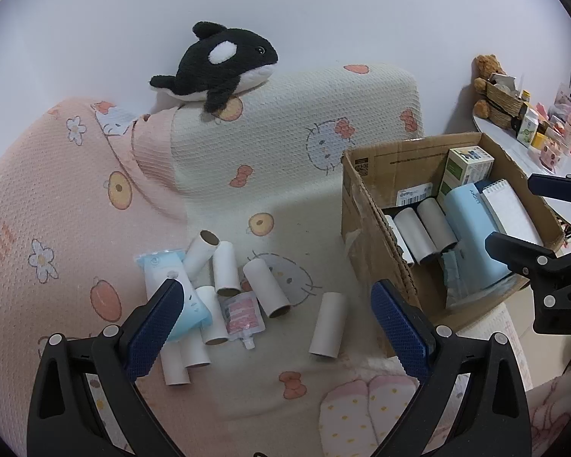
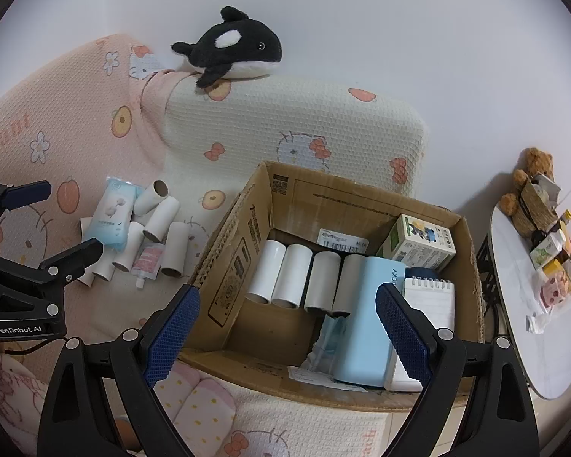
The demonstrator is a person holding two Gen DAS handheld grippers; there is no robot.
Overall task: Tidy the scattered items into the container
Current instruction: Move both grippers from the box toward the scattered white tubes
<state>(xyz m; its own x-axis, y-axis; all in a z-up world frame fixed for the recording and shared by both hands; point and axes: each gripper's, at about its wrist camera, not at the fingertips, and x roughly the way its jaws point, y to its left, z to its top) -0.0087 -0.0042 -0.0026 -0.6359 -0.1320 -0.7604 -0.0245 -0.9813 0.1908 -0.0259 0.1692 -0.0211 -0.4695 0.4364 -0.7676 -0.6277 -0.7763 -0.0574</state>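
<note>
Both sets of jaws are spread wide with nothing between them, so neither is carrying anything right now. Going left to right in the left wrist view: the left gripper [image 1: 276, 321] hangs over the pile in the lower left of the frame, where a light blue tissue pack [image 1: 173, 285] lies partly under the left jaw, a bunch of cardboard tubes [image 1: 226, 268] lie jumbled against each other, and a small pink pouch [image 1: 241, 314] with a spout sits among them. One lone tube [image 1: 328, 323] lies a bit to the right, apart from the heap, between the pile and the cardboard box [image 1: 365, 228]. All of this is on a sofa cover [image 1: 278, 152] with cartoon prints, not a bench.

Over in the right wrist view, the right gripper [image 2: 287, 333] hovers above the box's near edge at lower centre. Inside, four tubes [image 2: 299, 274] are already lined up side by side, with a pale blue case [image 2: 365, 323], a spiral notepad [image 2: 432, 301] and a small green-and-white carton [image 2: 418, 243] further right.

My read: it's mid-task, between trips, box partly filled and the sofa heap still to go. Next move probably wants the left gripper to drop onto one piece. The lone tube looks easiest since nothing crowds it. The heap is trickier; closing there could catch two tubes or nudge the pouch.
</note>
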